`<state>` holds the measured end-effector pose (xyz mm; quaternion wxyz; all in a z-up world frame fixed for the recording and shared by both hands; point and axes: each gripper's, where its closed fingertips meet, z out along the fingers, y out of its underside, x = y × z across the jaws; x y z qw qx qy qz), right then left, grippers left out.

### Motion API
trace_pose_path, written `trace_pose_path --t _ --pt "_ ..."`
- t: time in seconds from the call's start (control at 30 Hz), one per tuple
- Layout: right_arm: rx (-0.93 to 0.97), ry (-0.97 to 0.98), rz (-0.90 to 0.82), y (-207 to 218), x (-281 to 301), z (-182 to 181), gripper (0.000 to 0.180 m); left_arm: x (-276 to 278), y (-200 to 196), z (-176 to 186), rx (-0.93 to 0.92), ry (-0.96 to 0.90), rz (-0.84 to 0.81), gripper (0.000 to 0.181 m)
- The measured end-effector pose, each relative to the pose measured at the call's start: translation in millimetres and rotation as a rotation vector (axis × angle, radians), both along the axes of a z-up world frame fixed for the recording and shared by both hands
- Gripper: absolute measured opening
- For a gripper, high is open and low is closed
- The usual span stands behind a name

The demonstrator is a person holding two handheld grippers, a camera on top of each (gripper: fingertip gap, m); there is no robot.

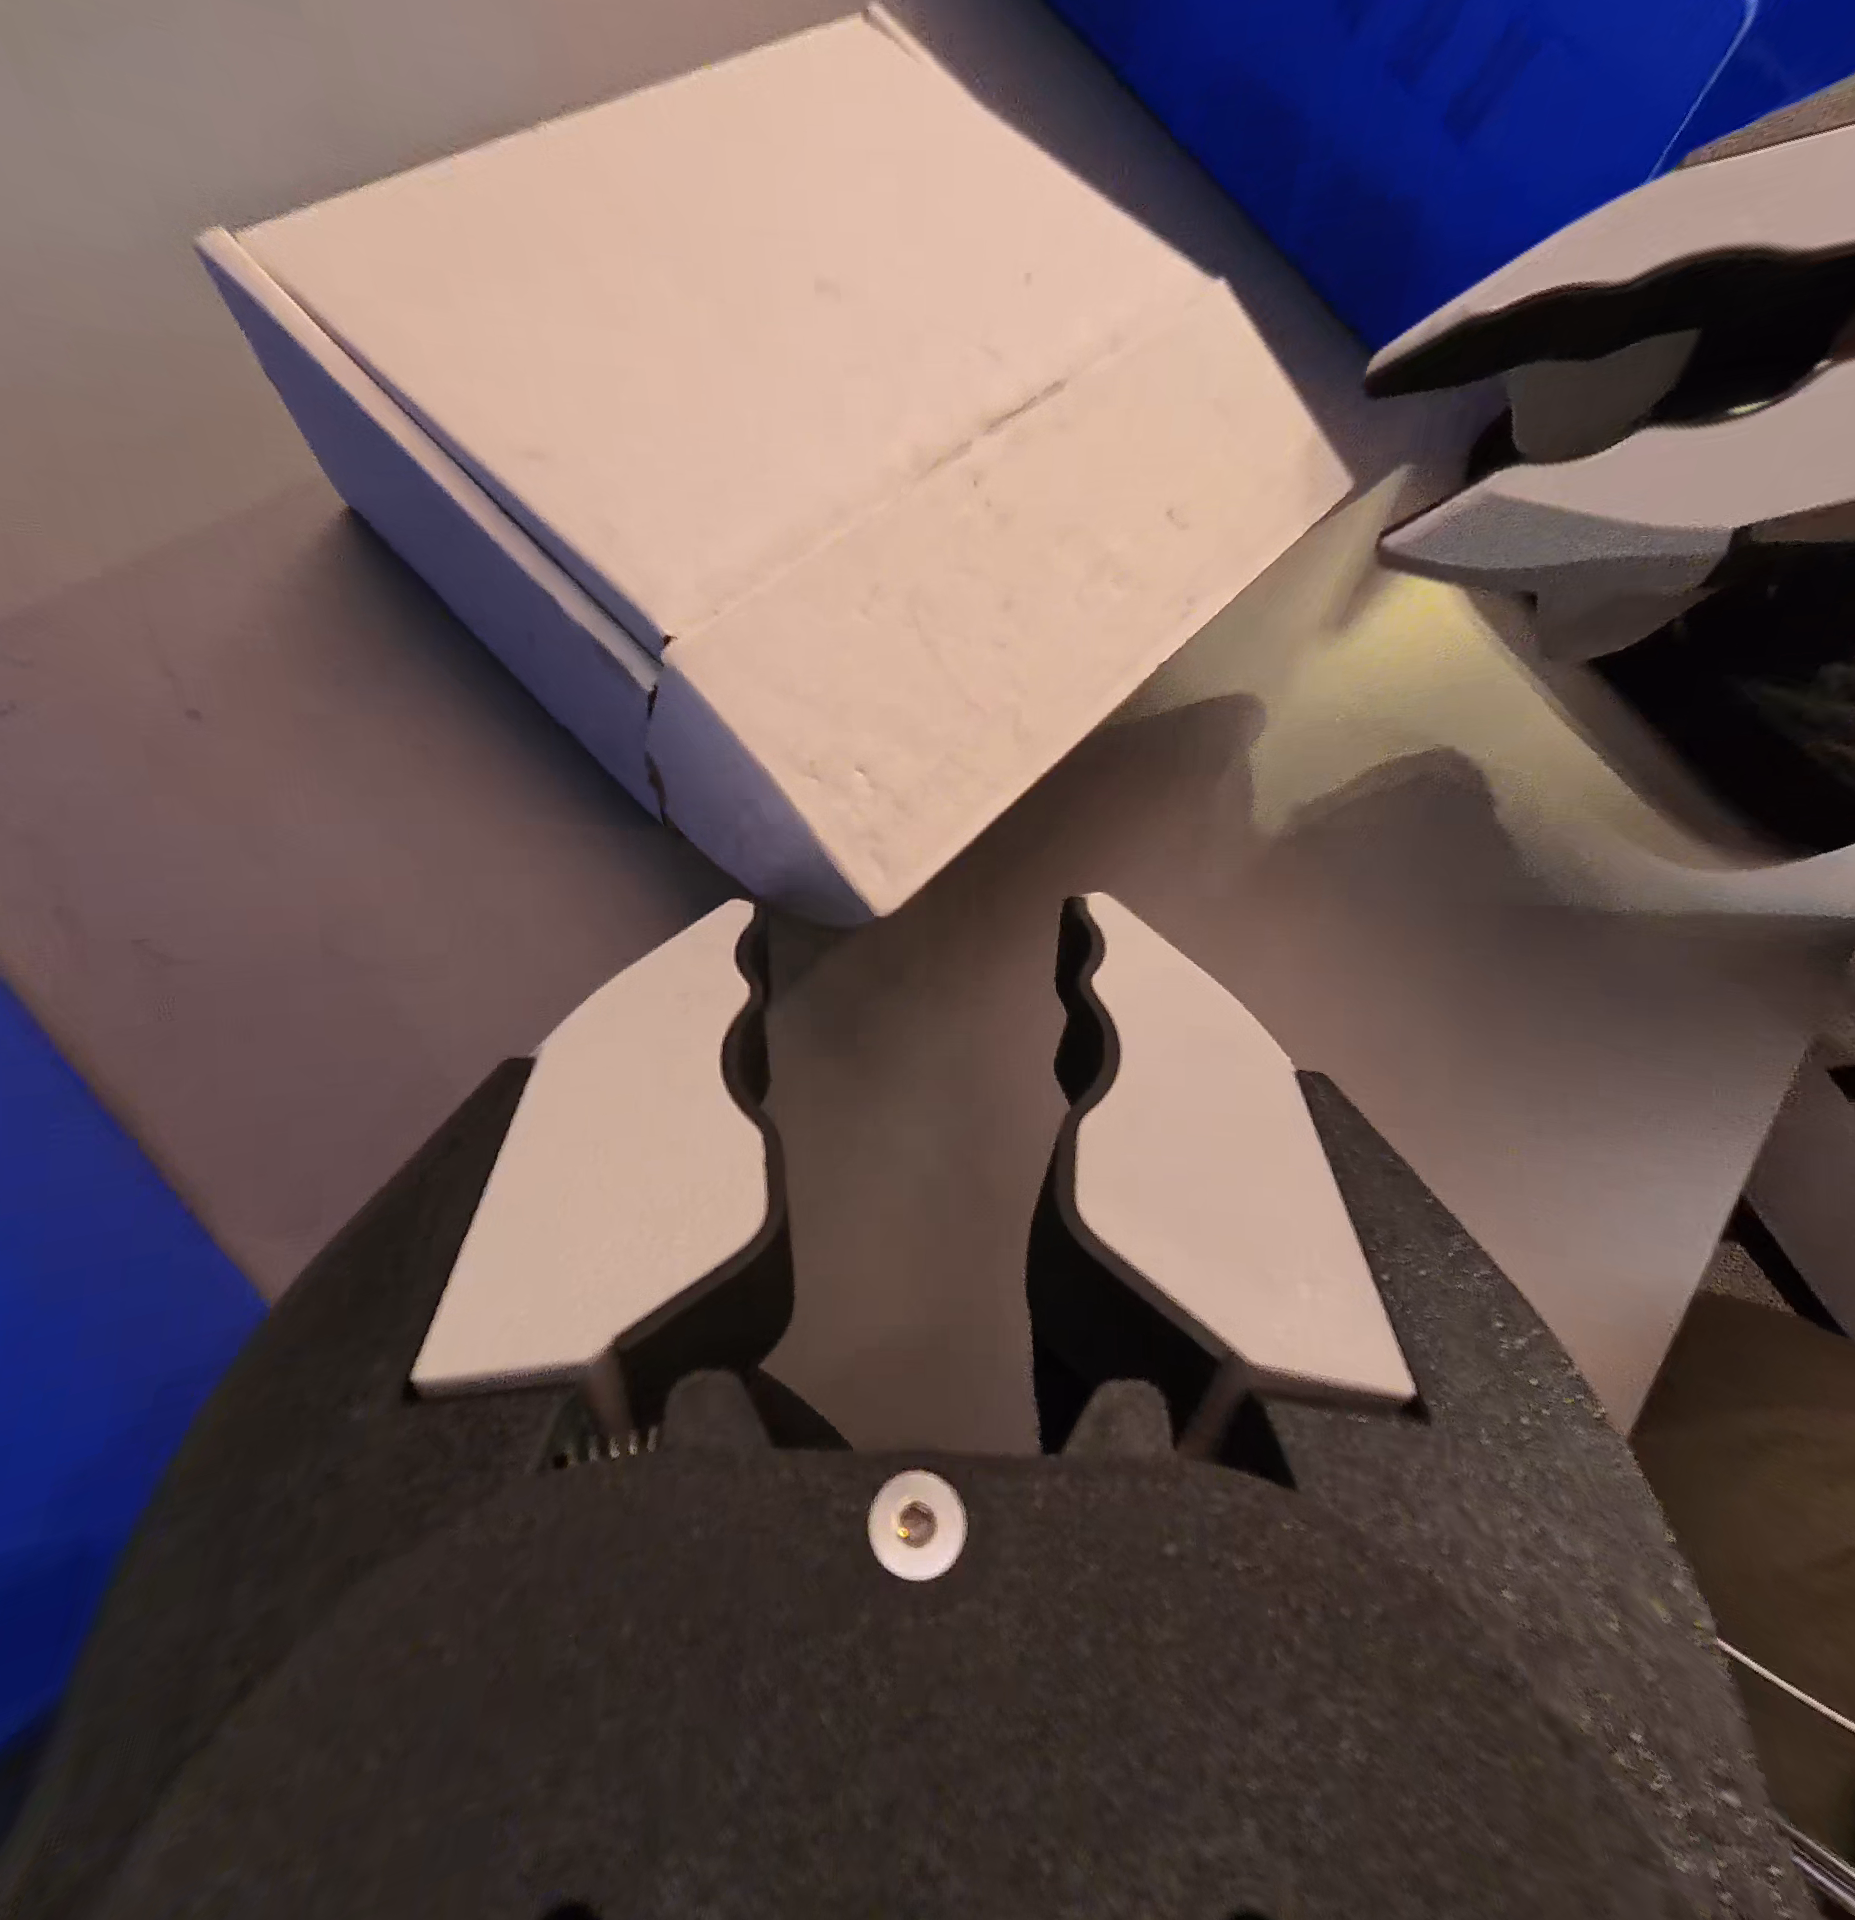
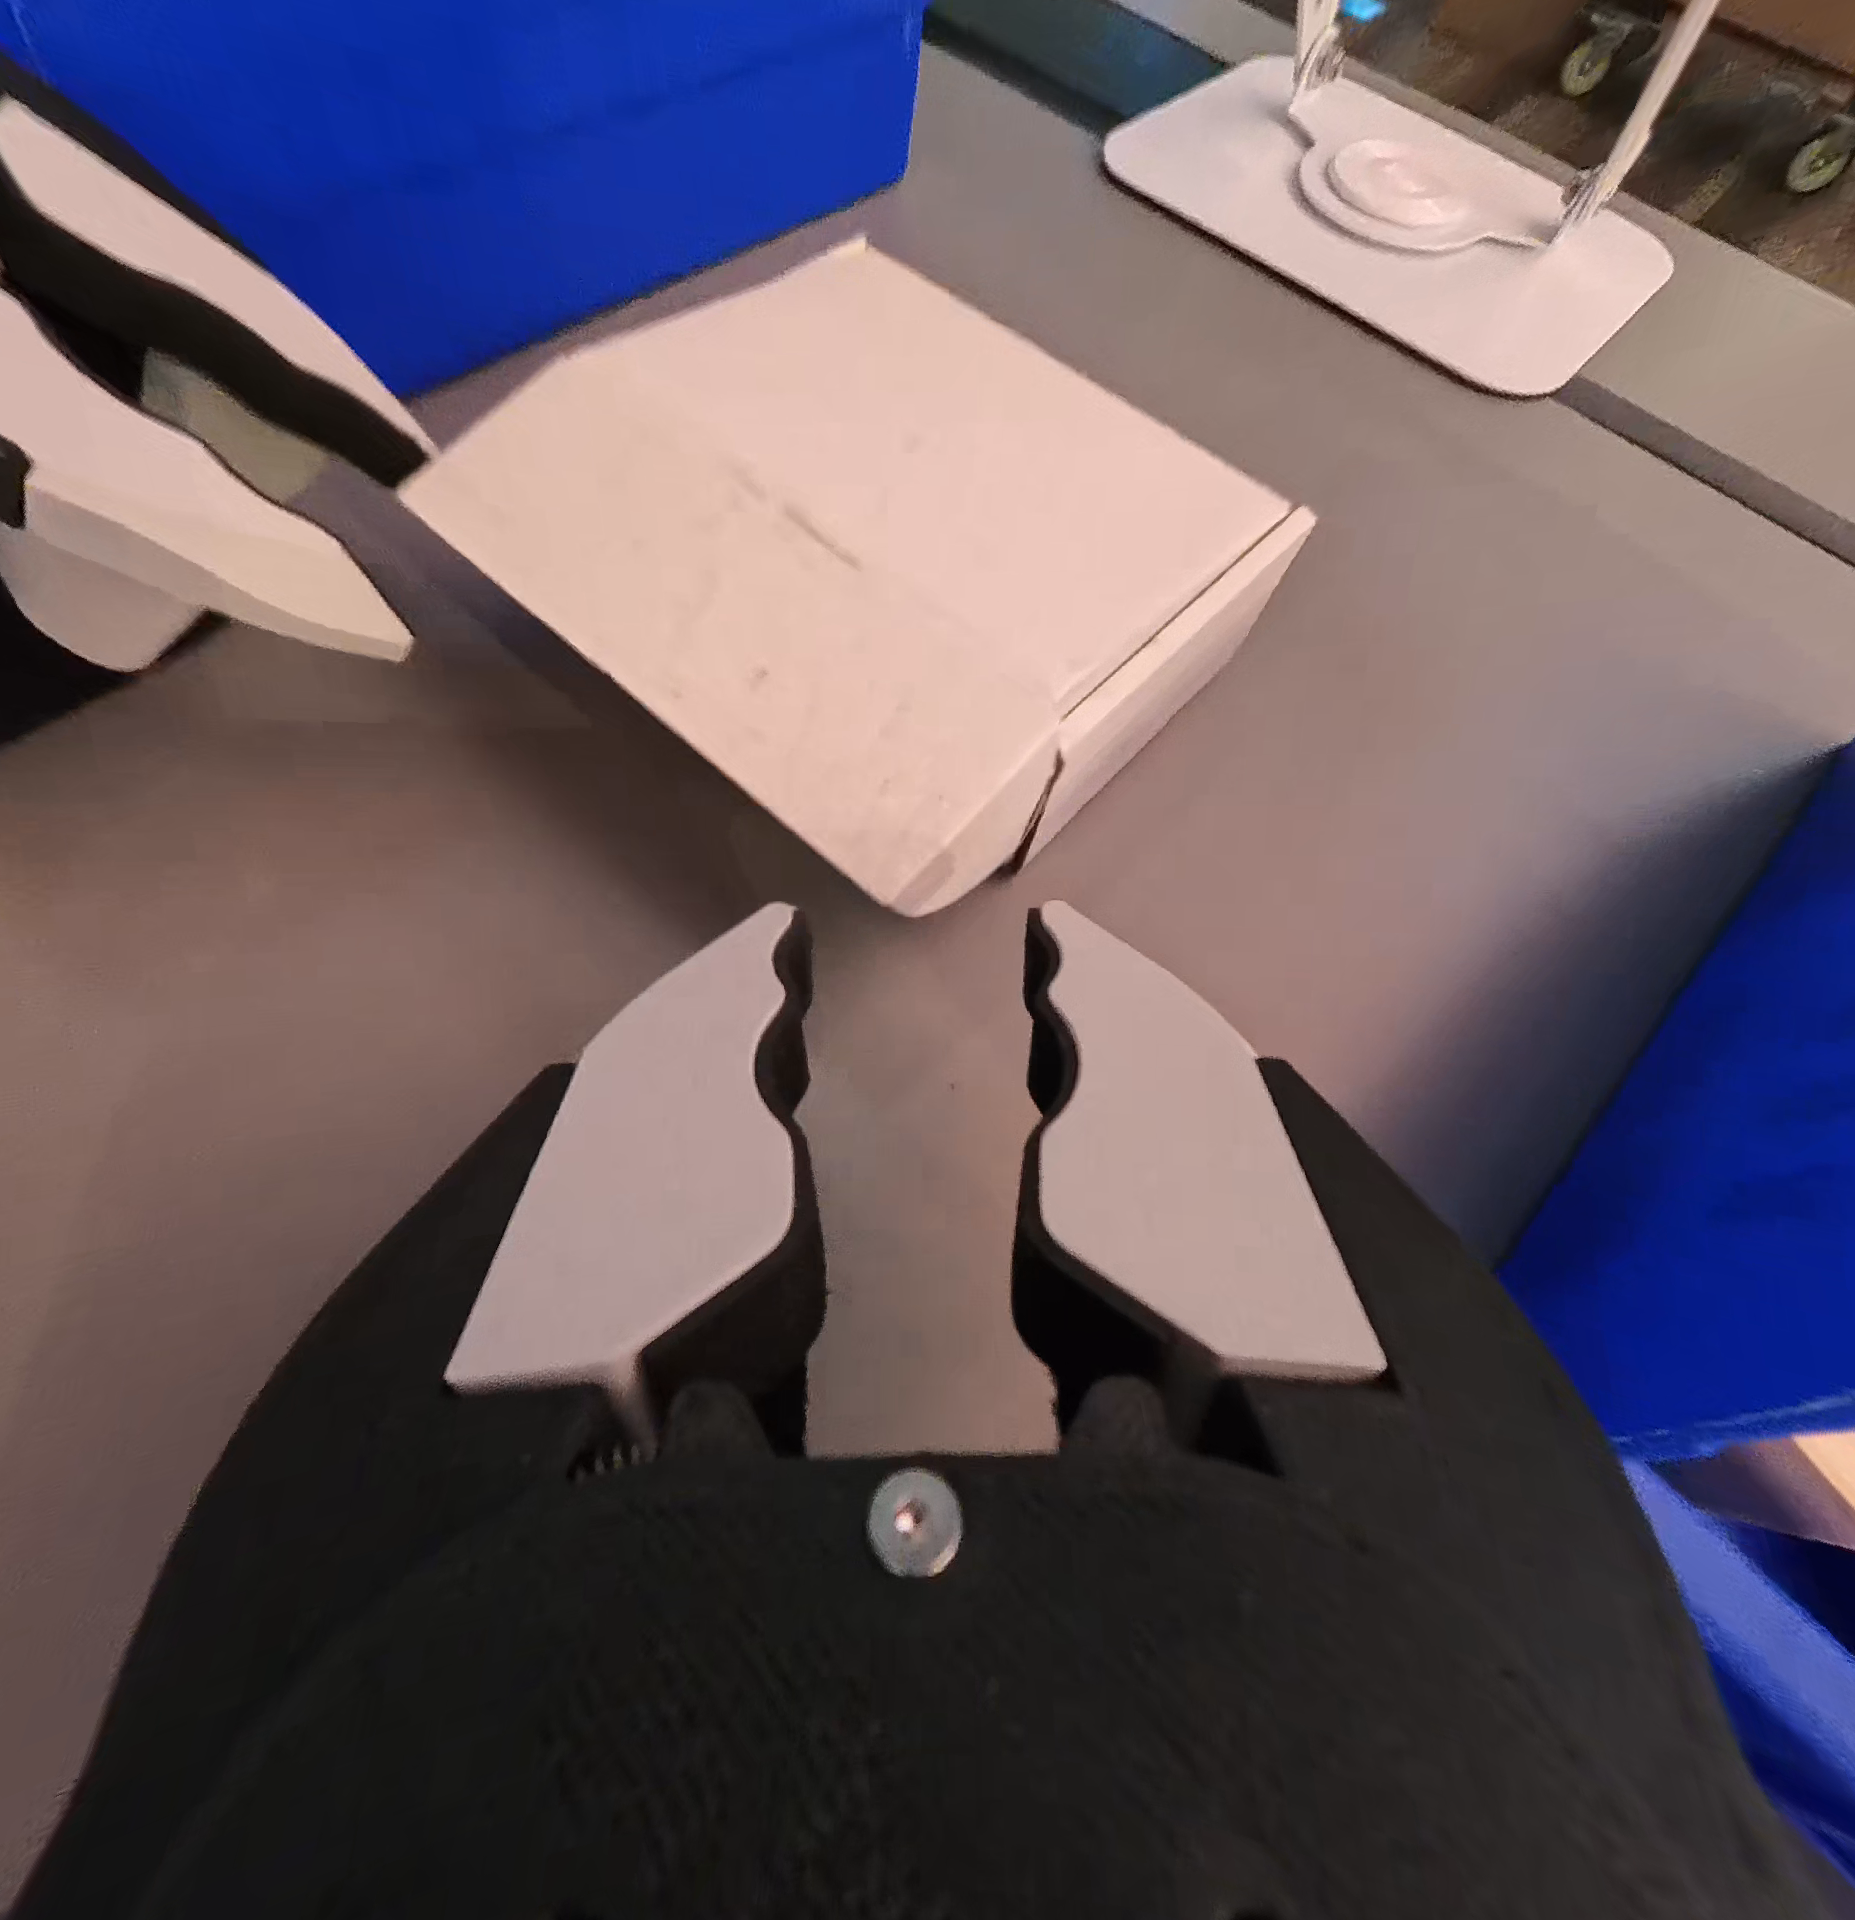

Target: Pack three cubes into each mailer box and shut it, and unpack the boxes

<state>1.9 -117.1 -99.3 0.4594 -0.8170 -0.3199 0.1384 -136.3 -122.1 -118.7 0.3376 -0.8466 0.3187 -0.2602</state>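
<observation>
A white mailer box [image 1: 777, 457] lies shut on the grey table, its lid down; it also shows in the right wrist view [image 2: 850, 582]. No cubes are in view. My left gripper [image 1: 912, 914] is open and empty, its tips just short of the box's near corner. My right gripper [image 2: 912, 920] is open and empty, its tips just short of the box's near corner on its side. Each gripper shows in the other's view: the right one at the right edge [image 1: 1390, 457], the left one at the left edge [image 2: 403, 540], both beside the box.
Blue bins stand around: one behind the box [image 1: 1422, 135] [image 2: 487, 156], one at the left [image 1: 61, 1299], one at the right [image 2: 1733, 1091]. A white stand base [image 2: 1401, 218] sits at the table's [image 2: 279, 883] far right edge.
</observation>
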Motion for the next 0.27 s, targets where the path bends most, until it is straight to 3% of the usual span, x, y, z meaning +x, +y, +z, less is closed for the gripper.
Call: trace_pose_path --t 0.03,0.17,0.27 --pt "-0.004 0.032 0.003 0.4 -0.4 5.3 0.04 -0.7 -1.3 5.4 0.01 -0.013 0.005 0.054" --pt "-0.069 0.178 -0.05 9.5 -4.1 13.2 0.045 3.0 2.6 28.8 0.058 -0.094 0.037 0.063" --pt "-0.125 0.275 -0.13 20.4 -6.7 9.1 0.046 1.8 16.5 26.5 0.067 -0.083 0.089 0.069"
